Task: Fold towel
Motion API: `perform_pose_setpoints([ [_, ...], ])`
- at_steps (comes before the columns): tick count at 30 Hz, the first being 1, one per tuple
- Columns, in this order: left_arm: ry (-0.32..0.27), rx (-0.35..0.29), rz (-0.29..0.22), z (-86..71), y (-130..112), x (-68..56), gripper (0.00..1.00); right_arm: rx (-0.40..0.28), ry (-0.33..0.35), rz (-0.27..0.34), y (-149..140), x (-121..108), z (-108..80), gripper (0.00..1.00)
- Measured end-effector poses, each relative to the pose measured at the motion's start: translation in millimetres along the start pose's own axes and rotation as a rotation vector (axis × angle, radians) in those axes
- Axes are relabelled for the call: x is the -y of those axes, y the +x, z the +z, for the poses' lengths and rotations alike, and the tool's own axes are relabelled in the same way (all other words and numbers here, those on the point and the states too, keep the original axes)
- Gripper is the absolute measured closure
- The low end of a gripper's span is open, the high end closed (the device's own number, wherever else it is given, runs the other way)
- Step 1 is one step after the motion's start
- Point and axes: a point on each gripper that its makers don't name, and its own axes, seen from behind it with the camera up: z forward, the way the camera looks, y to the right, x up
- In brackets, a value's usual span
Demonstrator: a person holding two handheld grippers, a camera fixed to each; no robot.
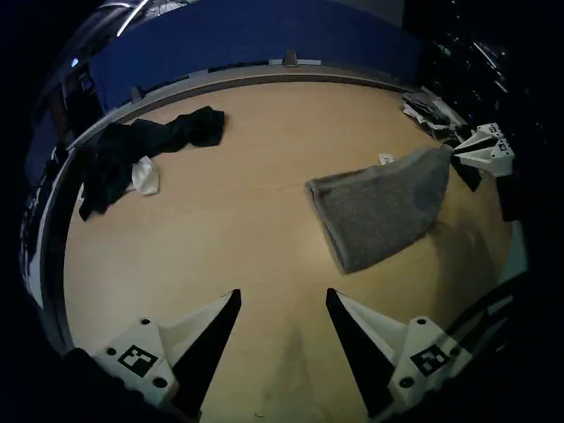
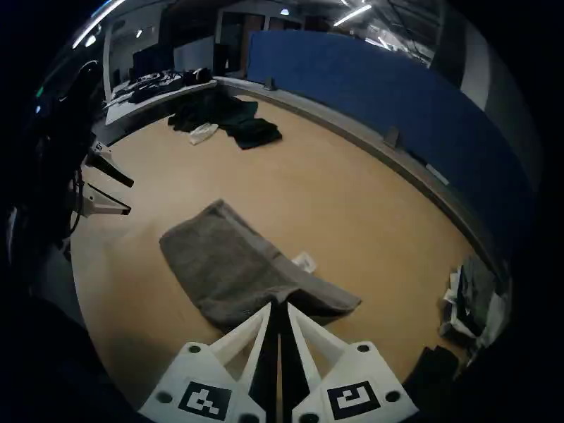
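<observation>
A grey towel (image 1: 381,208) lies doubled over on the wooden table (image 1: 233,233). In the left gripper view its far right corner is lifted and pinched by my right gripper (image 1: 458,154). In the right gripper view the same towel (image 2: 225,261) spreads away from my right gripper (image 2: 280,307), whose fingers are shut on its near corner. My left gripper (image 1: 283,296) is open over bare table, short of the towel, with nothing between its fingers. From the right gripper view it appears at the far left (image 2: 116,190), fingers apart.
Black clothes (image 1: 141,141) and a white cloth (image 1: 144,176) lie at the table's far left. A pile of folded cloths (image 1: 423,109) sits at the far right. A blue partition (image 1: 268,35) runs along the back edge. A small white tag (image 2: 304,262) lies by the towel.
</observation>
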Motion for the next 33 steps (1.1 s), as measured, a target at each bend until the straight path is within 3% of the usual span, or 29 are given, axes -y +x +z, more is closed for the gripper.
perform_pose_setpoints([
  [12,0.001,-0.015,-0.026,-5.7,-5,5.6,0.11,0.008,0.047,-0.079,23,24,18.0,0.99],
  [33,0.013,-0.040,-0.119,-16.7,-23,23.4,0.11,0.053,0.214,-0.287,54,124,80.8,0.99],
])
